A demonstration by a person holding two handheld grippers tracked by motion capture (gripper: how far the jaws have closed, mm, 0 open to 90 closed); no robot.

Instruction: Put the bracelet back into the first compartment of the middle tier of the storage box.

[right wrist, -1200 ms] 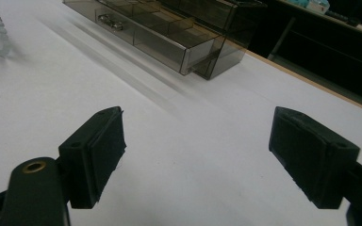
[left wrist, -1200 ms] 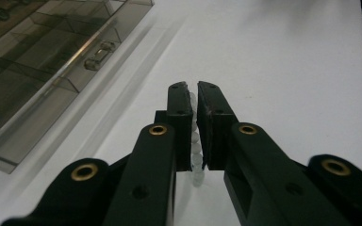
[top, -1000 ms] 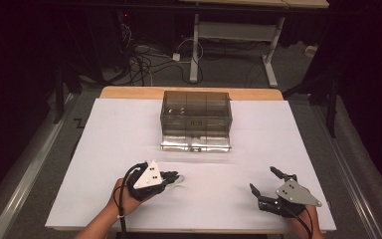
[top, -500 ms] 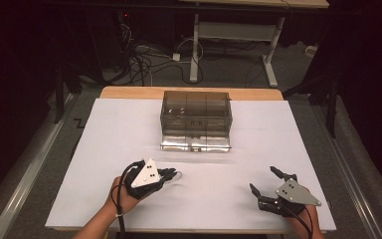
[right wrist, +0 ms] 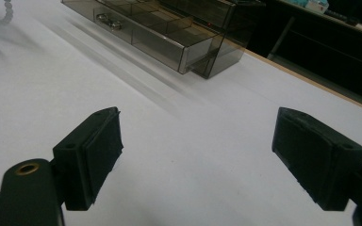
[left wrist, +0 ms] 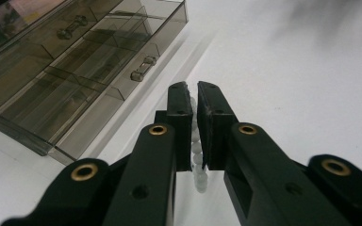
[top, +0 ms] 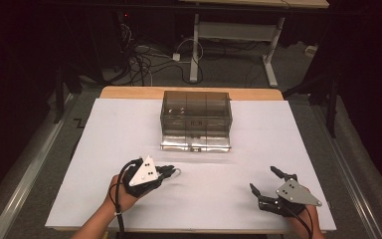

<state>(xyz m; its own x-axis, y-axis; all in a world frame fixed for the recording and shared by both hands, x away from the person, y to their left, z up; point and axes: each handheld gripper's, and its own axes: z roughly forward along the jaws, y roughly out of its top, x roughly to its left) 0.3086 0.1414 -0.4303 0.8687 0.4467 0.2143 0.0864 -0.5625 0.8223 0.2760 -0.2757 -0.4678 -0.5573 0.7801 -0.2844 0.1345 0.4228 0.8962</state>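
Observation:
My left gripper rests low over the white table near the front left, shut on a string of small white beads. A loop of the beads pokes out past the fingertips. The bead string also lies at the top left corner of the right gripper view. A smoky see-through drawer box stands at the table's middle back, its bottom drawer pulled out toward me. My right gripper sits at the front right, open wide with nothing between its fingers.
White sheet covers the table, whose wooden back edge shows behind the box. Beyond the table are cables on the floor and a desk frame. A metal rail runs along the left side.

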